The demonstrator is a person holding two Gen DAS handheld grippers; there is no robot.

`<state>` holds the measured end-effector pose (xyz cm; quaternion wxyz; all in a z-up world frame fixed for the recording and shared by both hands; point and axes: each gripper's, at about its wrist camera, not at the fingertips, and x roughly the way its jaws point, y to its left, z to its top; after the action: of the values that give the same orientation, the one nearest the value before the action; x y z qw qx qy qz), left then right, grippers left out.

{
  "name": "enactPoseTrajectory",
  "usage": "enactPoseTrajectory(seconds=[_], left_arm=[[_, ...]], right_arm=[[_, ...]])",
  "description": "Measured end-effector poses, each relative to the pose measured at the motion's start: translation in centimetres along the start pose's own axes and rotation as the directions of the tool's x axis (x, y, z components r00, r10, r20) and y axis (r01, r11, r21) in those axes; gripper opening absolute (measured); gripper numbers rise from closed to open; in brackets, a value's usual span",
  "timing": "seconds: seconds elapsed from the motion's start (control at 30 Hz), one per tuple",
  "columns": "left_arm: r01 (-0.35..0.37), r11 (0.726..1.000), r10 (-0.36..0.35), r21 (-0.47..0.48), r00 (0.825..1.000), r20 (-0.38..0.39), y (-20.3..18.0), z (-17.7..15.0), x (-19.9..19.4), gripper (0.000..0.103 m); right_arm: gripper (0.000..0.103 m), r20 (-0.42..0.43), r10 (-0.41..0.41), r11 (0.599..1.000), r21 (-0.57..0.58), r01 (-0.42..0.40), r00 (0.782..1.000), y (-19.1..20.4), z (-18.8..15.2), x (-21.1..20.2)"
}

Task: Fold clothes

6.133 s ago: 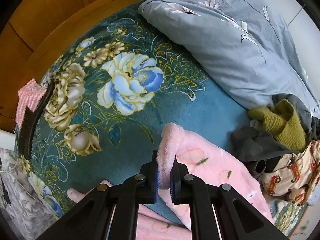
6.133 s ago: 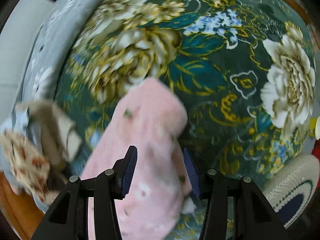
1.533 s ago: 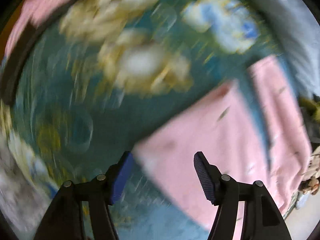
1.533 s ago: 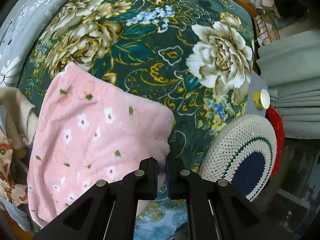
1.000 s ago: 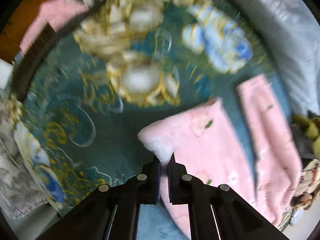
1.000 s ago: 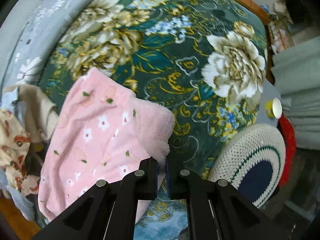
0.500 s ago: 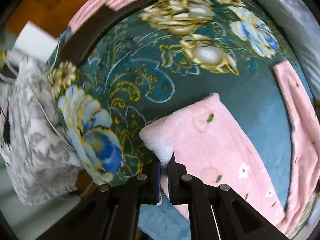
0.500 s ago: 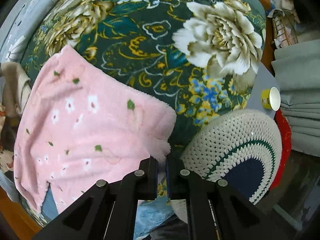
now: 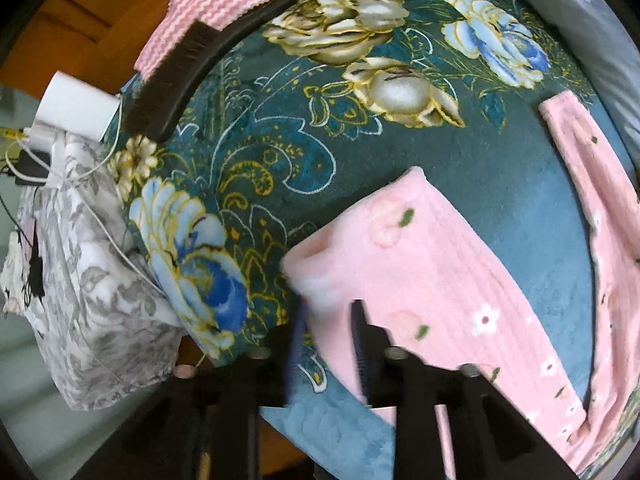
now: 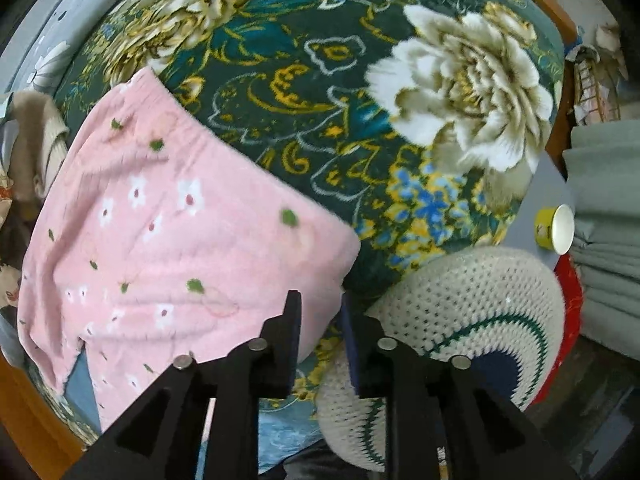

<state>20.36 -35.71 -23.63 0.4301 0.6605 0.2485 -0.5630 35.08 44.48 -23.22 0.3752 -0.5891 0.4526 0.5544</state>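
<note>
Pink fleece trousers (image 9: 432, 280) with small flowers lie spread flat on the floral blanket (image 9: 280, 140). In the left wrist view one leg's cuff rests just ahead of my left gripper (image 9: 328, 320), which is open, its fingers either side of the cuff's corner. The other leg (image 9: 584, 184) lies apart to the right. In the right wrist view the trousers' wide end (image 10: 180, 240) lies at the blanket's edge (image 10: 400, 184). My right gripper (image 10: 320, 312) is open there, with the corner of the cloth between its fingers.
A dark brush (image 9: 200, 56), a pink striped cloth (image 9: 192, 12) and a grey patterned bundle (image 9: 80, 280) with cables sit at the bed's left edge. A grey quilt (image 9: 580, 20) lies beyond. A crocheted cushion (image 10: 460, 312), a yellow cup (image 10: 554, 228) and piled clothes (image 10: 36, 140) flank the right view.
Both grippers, shut on the trousers' corners half a second ago, have opened. The corners now rest on the blanket near the bed's edge.
</note>
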Motion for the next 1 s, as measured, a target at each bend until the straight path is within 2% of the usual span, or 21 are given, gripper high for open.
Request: enactPoseTrajectory(seconds=[0.03,0.07,0.2,0.33,0.43,0.57,0.67,0.8,0.87,1.0], left_arm=[[0.001,1.000,-0.001,-0.006,1.000,0.000,0.0,0.0,-0.1,0.041],[0.001,1.000,-0.001,-0.013,1.000,0.000,0.0,-0.1,-0.2,0.044],[0.026,0.999,-0.026,-0.036,1.000,0.003,-0.6,0.1,-0.8,0.044],[0.118,0.992,-0.119,-0.051,0.993,-0.009,-3.3,1.3,-0.8,0.044],[0.195,0.979,-0.197,-0.065,0.980,-0.026,-6.1,2.9,-0.3,0.046],[0.293,0.951,-0.298,-0.096,0.953,-0.046,-10.1,5.7,1.1,0.046],[0.370,0.917,-0.381,-0.150,0.923,-0.051,-12.8,8.5,2.5,0.046],[0.456,0.855,-0.477,-0.246,0.878,-0.030,-15.3,12.2,4.5,0.046],[0.476,0.838,-0.498,-0.267,0.867,-0.019,-16.3,13.9,5.5,0.046],[0.508,0.820,-0.525,-0.266,0.851,0.007,-18.2,16.5,7.1,0.045]], right_arm=[[0.030,0.004,-0.005,1.000,0.013,0.005,1.000,-0.4,0.1,-0.3],[0.030,0.008,-0.010,1.000,0.020,0.009,1.000,-0.7,0.3,-0.5],[0.030,0.029,-0.013,1.000,-0.002,0.013,0.999,0.3,0.6,-1.7],[0.030,0.023,0.033,0.997,-0.072,-0.031,0.999,5.3,0.4,-1.8],[0.030,-0.004,0.079,0.985,-0.154,-0.078,0.997,10.9,-0.6,-1.5],[0.030,-0.041,0.100,0.954,-0.282,-0.107,0.994,17.8,-2.3,-1.5],[0.030,-0.051,0.082,0.928,-0.361,-0.095,0.995,21.4,-3.5,-1.7],[0.030,-0.052,0.032,0.923,-0.383,-0.050,0.998,23.0,-3.8,-1.6],[0.031,-0.052,0.009,0.927,-0.373,-0.028,0.999,23.4,-3.7,-1.4],[0.031,-0.054,-0.033,0.933,-0.359,0.011,0.998,23.7,-3.4,-1.2]])
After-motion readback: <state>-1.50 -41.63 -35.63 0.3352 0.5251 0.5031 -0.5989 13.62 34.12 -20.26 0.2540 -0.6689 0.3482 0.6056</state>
